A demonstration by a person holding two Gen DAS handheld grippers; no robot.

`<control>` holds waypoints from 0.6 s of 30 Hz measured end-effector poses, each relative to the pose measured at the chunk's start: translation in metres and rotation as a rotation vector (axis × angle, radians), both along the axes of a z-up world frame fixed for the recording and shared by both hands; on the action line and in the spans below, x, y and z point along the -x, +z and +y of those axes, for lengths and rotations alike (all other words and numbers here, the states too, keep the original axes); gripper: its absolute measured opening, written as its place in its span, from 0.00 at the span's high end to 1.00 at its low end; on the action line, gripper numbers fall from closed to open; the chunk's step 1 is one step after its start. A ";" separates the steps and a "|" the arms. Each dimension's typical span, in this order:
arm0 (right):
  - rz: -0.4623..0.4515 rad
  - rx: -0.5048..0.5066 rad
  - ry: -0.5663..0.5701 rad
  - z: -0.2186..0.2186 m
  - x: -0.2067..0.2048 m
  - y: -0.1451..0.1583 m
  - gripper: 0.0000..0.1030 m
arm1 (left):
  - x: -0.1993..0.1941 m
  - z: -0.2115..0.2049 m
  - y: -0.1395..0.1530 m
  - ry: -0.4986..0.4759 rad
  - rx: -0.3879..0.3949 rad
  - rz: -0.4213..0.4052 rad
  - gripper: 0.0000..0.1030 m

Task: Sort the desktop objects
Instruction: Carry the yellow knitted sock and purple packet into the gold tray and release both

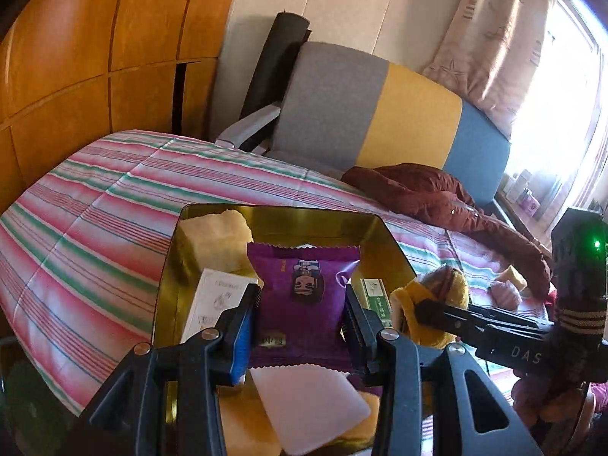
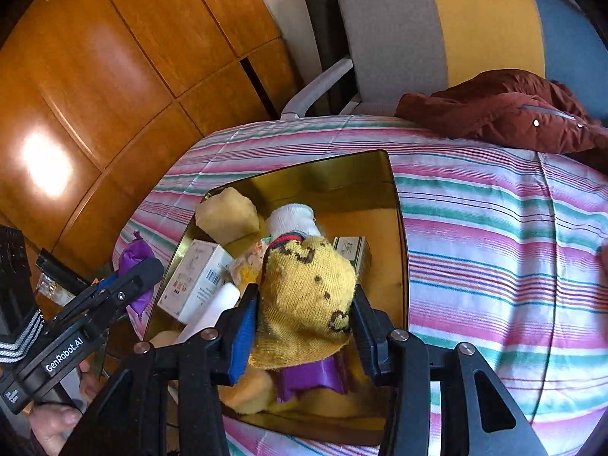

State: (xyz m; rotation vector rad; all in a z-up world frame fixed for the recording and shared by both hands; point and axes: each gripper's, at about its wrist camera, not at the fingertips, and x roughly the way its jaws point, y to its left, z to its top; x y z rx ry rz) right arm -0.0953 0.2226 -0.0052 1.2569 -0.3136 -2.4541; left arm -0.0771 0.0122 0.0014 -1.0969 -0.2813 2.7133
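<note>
My left gripper (image 1: pixel 302 300) is shut on a purple snack packet (image 1: pixel 304 296) and holds it over a gold metal tin (image 1: pixel 281 214). My right gripper (image 2: pixel 306 304) is shut on a yellow knitted sock (image 2: pixel 307 296) with a white cuff, over the same tin (image 2: pixel 399 228). In the left wrist view the right gripper (image 1: pixel 421 309) comes in from the right with the sock (image 1: pixel 437 288). In the right wrist view the left gripper (image 2: pixel 148 269) sits at the tin's left with the packet (image 2: pixel 133 262). The tin holds a yellow sponge (image 2: pixel 226 214), a white box (image 2: pixel 197 277), a white tube (image 2: pixel 212 309) and a green box (image 2: pixel 351 250).
The tin rests on a striped pink, green and white bedspread (image 2: pixel 494 228). A maroon jacket (image 2: pixel 505 114) lies at the back right. A grey, yellow and blue chair (image 2: pixel 437 30) and wooden wardrobe doors (image 2: pixel 114 76) stand behind. Small items (image 1: pixel 509 285) lie on the cloth at right.
</note>
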 end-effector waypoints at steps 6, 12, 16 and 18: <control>-0.018 -0.012 -0.009 -0.003 0.019 -0.002 0.54 | 0.024 0.008 -0.009 0.002 0.003 -0.030 0.59; -0.022 -0.027 -0.030 -0.007 0.046 0.002 0.53 | 0.046 0.012 -0.011 0.011 0.010 -0.041 0.57; -0.011 -0.033 -0.039 -0.013 0.067 0.007 0.36 | 0.059 0.008 -0.014 0.023 0.006 -0.057 0.48; 0.001 -0.025 -0.054 -0.012 0.073 0.010 0.25 | 0.060 0.006 -0.014 0.025 0.002 -0.057 0.46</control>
